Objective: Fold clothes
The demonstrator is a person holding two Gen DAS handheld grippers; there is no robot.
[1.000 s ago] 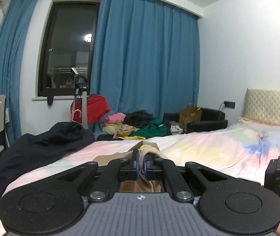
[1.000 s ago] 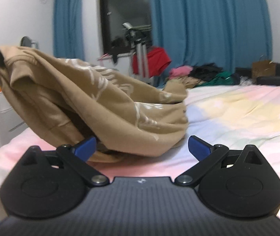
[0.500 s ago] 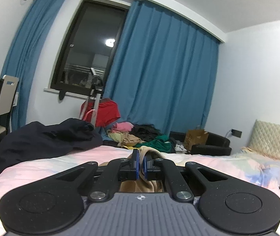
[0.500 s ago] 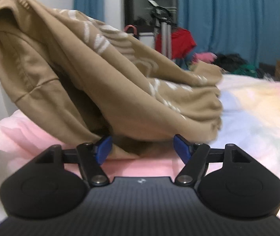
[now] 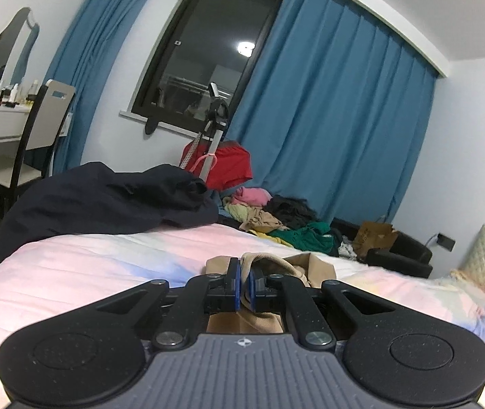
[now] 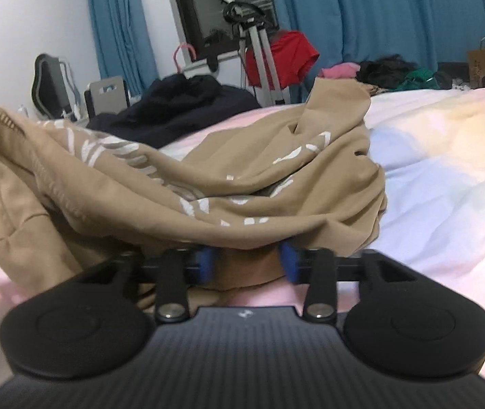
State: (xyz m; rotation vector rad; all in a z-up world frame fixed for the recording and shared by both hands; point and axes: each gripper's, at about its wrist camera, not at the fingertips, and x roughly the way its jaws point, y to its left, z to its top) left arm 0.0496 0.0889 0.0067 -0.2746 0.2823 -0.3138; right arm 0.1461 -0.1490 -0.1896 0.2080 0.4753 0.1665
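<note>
While the left gripper [image 5: 243, 286] pinches its hem, the tan garment [image 6: 174, 184] sags softly over the bed [image 6: 447, 187]; the right gripper [image 6: 246, 260], half-open, should grip the thick fold at 12 o'clock.

Each gripper is matte black plastic: the left gripper [image 5: 242, 288] and right gripper [image 6: 247, 260] share two round speckled discs, linkage arms pinned with silver screws, blue pads [image 6: 205, 260] on the fingertips, and a ribbed grey housing with a small white emblem.
</note>
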